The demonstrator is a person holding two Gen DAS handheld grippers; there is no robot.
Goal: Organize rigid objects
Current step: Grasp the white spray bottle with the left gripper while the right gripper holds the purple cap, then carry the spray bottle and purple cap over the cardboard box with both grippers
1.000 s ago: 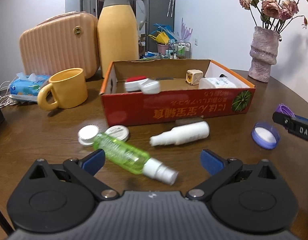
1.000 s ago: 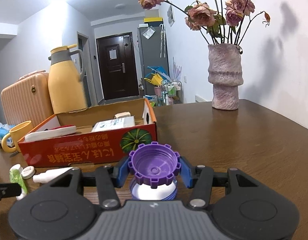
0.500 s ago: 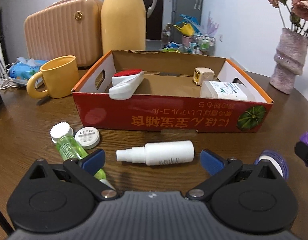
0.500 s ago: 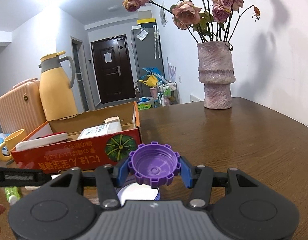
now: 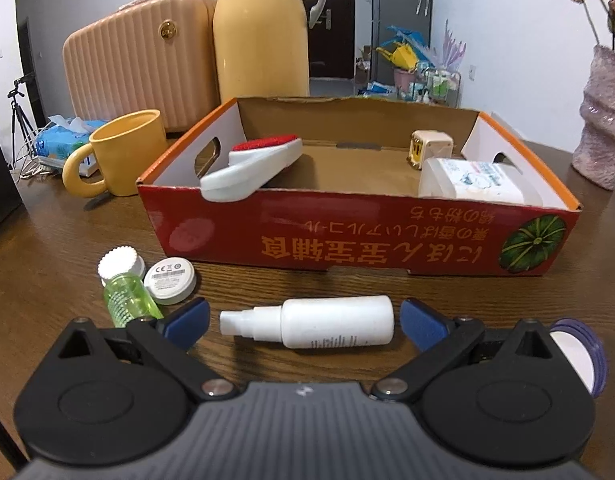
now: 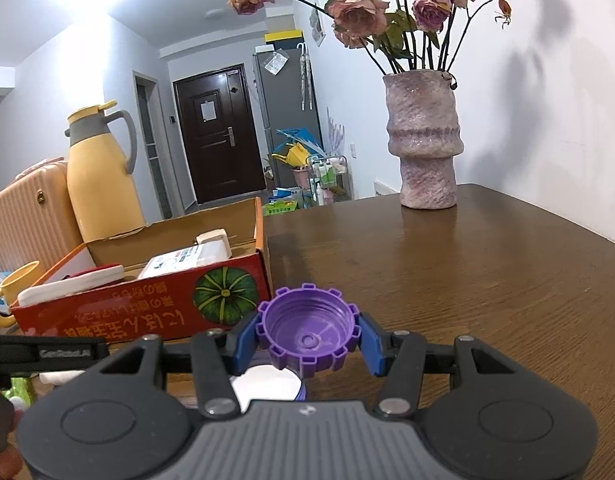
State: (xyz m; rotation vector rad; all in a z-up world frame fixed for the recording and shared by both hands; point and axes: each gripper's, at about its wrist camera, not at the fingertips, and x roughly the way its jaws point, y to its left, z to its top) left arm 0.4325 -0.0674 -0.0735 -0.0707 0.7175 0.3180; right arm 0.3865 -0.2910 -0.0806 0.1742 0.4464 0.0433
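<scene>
My left gripper point(image 5: 303, 322) gapes wide around the white bottle point(image 5: 315, 327), which lies crosswise between the pads, untouched, nozzle to my left. My right gripper point(image 6: 307, 338) clamps a purple cap point(image 6: 307, 330). The box point(image 5: 347, 236) ahead holds a brush point(image 5: 255, 166), a charger point(image 5: 429, 148) and a white container point(image 5: 473, 180).

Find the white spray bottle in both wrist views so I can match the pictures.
Left wrist: the white spray bottle lies on its side on the table, in front of the red cardboard box, between the open left claw's fingertips.
Right wrist: only a white sliver at the lower left, mostly hidden behind the claw body; I cannot confirm it.
Shared landmark: the pumpkin picture on the box's front.
</scene>
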